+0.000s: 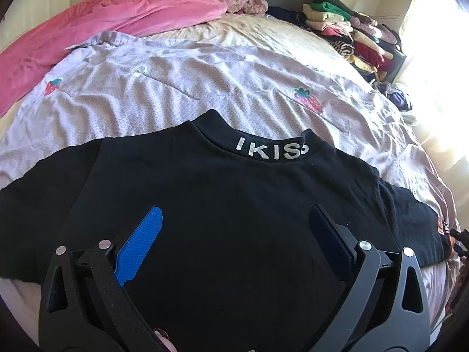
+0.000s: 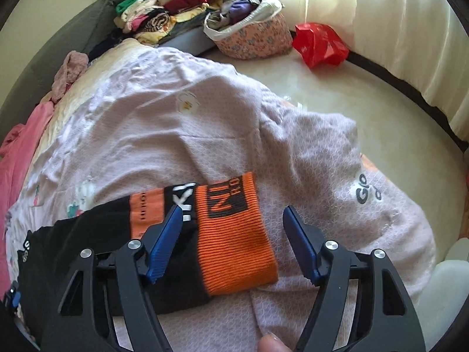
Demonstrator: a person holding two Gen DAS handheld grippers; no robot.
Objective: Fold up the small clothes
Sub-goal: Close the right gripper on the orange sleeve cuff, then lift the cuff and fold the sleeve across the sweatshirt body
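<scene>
Left wrist view: the black top (image 1: 205,205) lies spread flat on the lilac strawberry-print sheet (image 1: 176,88) of the bed, collar lettering away from the camera. The left tongs (image 1: 234,226) hang wide over its middle, nothing between the pads. The top looks soft, light and limp, so it should crease easily; a hem or shoulder edge seems the best hold. A pink blanket (image 1: 88,26) and a stack of folded clothes (image 1: 351,32) lie well apart.

Right wrist view: the right tongs (image 2: 231,223) stand partly open above the orange ribbed cuff (image 2: 234,234) of the sleeve, pads not pressing it. That thicker cuff should give a firm pinch. A floral basket (image 2: 255,41) and a red bag (image 2: 319,44) sit on the floor, out of the way.
</scene>
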